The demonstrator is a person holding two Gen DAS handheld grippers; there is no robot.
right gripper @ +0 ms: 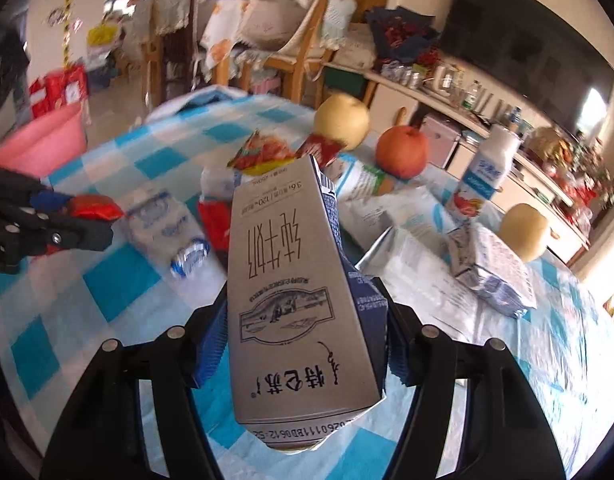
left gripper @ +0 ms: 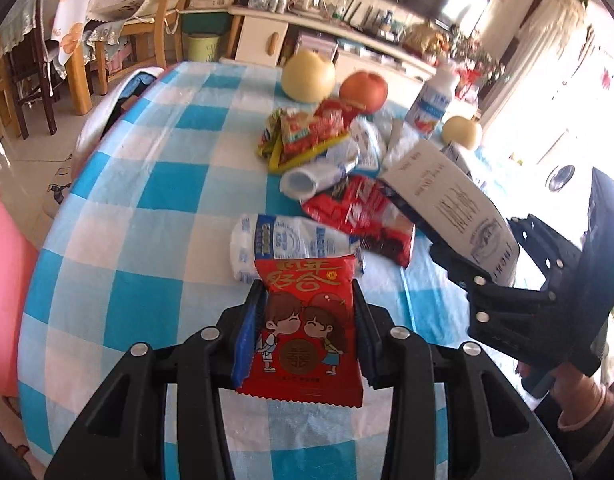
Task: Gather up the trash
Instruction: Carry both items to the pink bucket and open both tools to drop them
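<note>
The left claw (left gripper: 309,316) clamps a red snack packet (left gripper: 305,336) above the checked worktop (left gripper: 147,200). The right claw (right gripper: 303,320) grips a grey milk carton (right gripper: 295,300). Ahead of both claws lie more wrappers (left gripper: 307,136).

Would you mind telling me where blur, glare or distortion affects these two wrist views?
Left wrist view: sharp on the red snack packet, window glare washes out the right edge, and fisheye bends the checked tablecloth. Right wrist view: the milk carton reads clearly; the table's litter and room behind are motion-blurred.
</note>
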